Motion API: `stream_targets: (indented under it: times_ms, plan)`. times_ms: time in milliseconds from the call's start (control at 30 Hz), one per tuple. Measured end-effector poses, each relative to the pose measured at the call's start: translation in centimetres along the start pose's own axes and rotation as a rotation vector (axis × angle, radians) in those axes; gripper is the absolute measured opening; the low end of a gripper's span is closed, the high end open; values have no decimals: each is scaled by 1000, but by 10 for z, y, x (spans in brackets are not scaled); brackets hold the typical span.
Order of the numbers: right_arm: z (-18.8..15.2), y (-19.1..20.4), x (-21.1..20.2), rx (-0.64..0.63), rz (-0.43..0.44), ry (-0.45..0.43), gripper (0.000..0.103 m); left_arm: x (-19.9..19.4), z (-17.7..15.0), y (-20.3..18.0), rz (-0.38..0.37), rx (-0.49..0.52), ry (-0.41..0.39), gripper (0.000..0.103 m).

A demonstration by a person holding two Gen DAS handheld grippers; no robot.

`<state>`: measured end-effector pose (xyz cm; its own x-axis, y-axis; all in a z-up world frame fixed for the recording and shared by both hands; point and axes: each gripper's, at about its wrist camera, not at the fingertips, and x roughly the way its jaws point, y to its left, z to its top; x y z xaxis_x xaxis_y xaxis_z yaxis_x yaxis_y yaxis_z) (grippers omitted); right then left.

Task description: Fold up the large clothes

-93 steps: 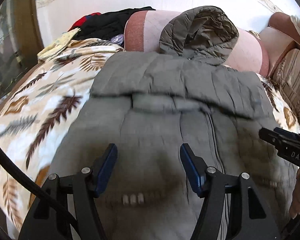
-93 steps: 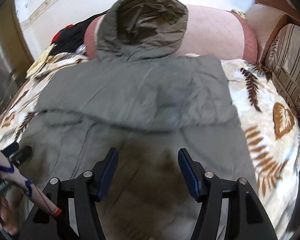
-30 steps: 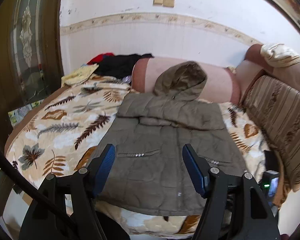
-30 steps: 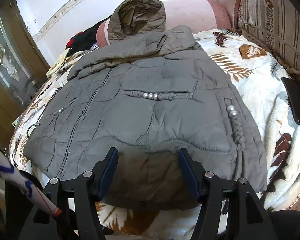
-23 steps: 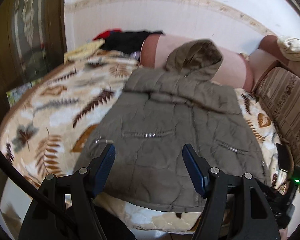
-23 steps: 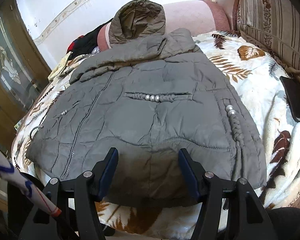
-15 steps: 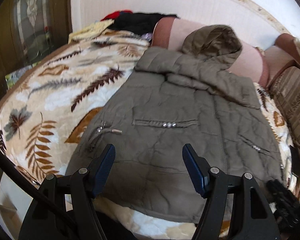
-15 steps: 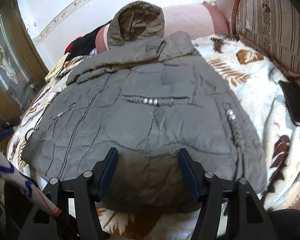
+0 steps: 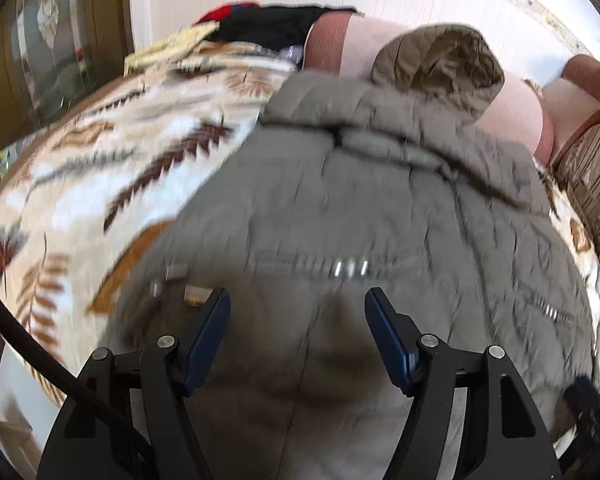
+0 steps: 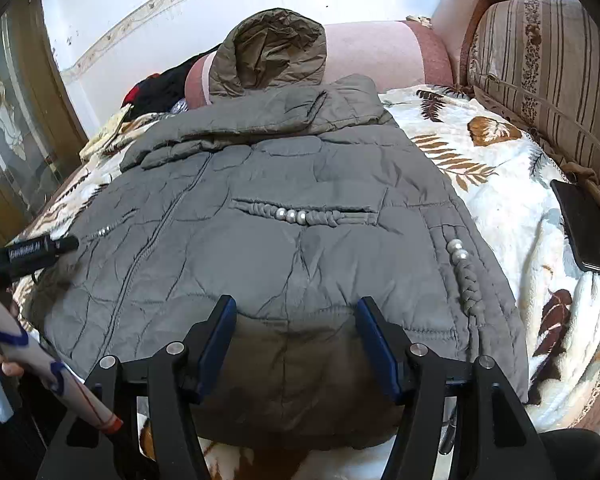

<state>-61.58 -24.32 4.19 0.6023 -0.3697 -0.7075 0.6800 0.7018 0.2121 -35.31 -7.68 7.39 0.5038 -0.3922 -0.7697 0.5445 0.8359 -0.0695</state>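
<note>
A large olive-grey padded jacket (image 10: 284, 216) lies flat, front up, on a leaf-patterned blanket (image 10: 496, 200). Its sleeves are folded across the chest and its hood (image 10: 270, 50) rests on a pink bolster. My right gripper (image 10: 294, 312) is open and empty, just above the jacket's bottom hem. My left gripper (image 9: 298, 304) is open and empty, low over the jacket (image 9: 360, 220) near its lower left part, below a beaded pocket trim (image 9: 348, 268). The left gripper's tip also shows at the left edge of the right wrist view (image 10: 32, 254).
A pink bolster (image 10: 380, 56) lies at the head of the bed. Dark and red clothes (image 9: 276, 24) are piled at the far left corner. A striped cushion (image 10: 548, 64) lines the right side. A black phone (image 10: 588, 228) lies on the blanket at the right.
My left gripper has dropped down and forward from a high, distant view to close over the jacket's lower left. My right gripper has stayed almost still at the hem.
</note>
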Motion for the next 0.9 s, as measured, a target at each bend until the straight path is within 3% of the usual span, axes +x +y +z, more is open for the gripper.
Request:
stream_targets:
  times_ms: [300, 533, 600, 800, 900]
  plan:
    - [-10, 11, 16, -93, -41, 54, 73, 42, 75, -32, 8, -4, -45, 69]
    - [4, 15, 15, -114, -31, 135, 73, 105, 77, -35, 49, -5, 46, 69]
    - [32, 21, 7, -116, 4, 131, 72, 114, 77, -36, 43, 6, 63, 69]
    - [150, 44, -13, -75, 33, -14, 72, 92, 91, -41, -14, 43, -82, 69]
    - [219, 50, -2, 16, 49, -40, 72, 84, 94, -46, -10, 78, -137, 69]
